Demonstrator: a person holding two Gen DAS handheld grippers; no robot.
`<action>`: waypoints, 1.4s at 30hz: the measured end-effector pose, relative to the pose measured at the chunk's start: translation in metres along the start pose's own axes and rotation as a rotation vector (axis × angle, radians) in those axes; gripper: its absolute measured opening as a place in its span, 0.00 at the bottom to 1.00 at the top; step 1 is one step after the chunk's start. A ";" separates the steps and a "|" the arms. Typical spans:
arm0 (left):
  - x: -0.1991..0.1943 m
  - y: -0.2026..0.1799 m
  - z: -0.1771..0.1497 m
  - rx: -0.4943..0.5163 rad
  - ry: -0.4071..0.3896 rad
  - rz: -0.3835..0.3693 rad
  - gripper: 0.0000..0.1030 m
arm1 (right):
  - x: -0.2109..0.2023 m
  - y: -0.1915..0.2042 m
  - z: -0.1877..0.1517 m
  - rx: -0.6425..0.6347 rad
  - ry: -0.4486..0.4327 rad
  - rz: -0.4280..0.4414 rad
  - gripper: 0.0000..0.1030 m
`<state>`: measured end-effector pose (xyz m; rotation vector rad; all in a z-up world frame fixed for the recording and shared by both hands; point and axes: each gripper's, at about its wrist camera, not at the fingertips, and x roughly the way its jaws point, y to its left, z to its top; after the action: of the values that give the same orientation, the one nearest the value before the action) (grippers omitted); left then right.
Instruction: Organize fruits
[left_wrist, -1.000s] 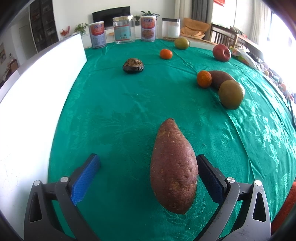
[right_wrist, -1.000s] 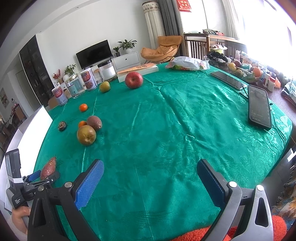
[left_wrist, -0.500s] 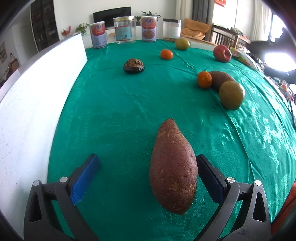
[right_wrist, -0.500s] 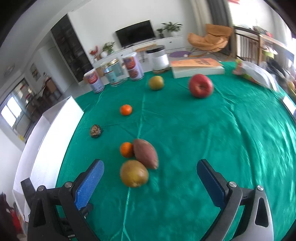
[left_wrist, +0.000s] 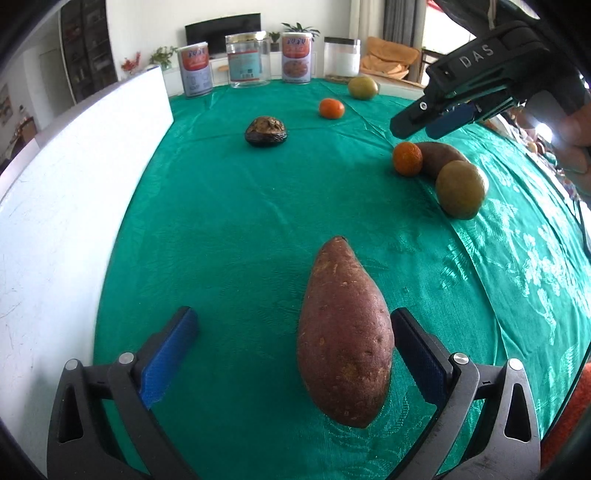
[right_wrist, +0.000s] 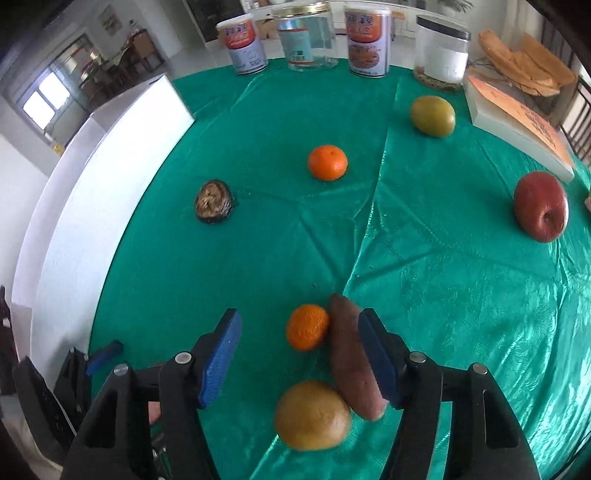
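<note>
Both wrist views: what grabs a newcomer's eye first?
In the left wrist view, a big sweet potato lies on the green tablecloth between the open fingers of the left gripper. In the right wrist view, the right gripper, also open, hangs over a tight cluster: a tangerine, a second sweet potato and a brownish round fruit. A red apple sits far right.

home living room, television, armchair

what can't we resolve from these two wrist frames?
- Left wrist: whether the left gripper touches the near sweet potato; the potato hides its right pad.
- Left wrist: red apple, hidden behind the right gripper.
- Right wrist: far sweet potato, partly behind the right finger.
- Both: can labels, too small.
</note>
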<state>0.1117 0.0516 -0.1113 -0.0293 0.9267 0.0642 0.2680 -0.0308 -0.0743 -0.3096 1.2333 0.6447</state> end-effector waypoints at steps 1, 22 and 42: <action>0.000 0.000 0.000 0.000 0.000 0.000 1.00 | 0.002 0.005 -0.002 -0.049 0.012 -0.024 0.54; 0.001 -0.001 0.000 0.002 -0.001 -0.003 1.00 | 0.047 0.044 0.002 -0.467 0.119 -0.406 0.30; 0.000 0.000 -0.001 -0.001 0.000 -0.006 0.99 | -0.039 -0.055 -0.163 0.228 -0.193 0.037 0.28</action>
<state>0.1111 0.0516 -0.1117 -0.0331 0.9265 0.0586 0.1680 -0.1748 -0.0962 -0.0335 1.1156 0.5458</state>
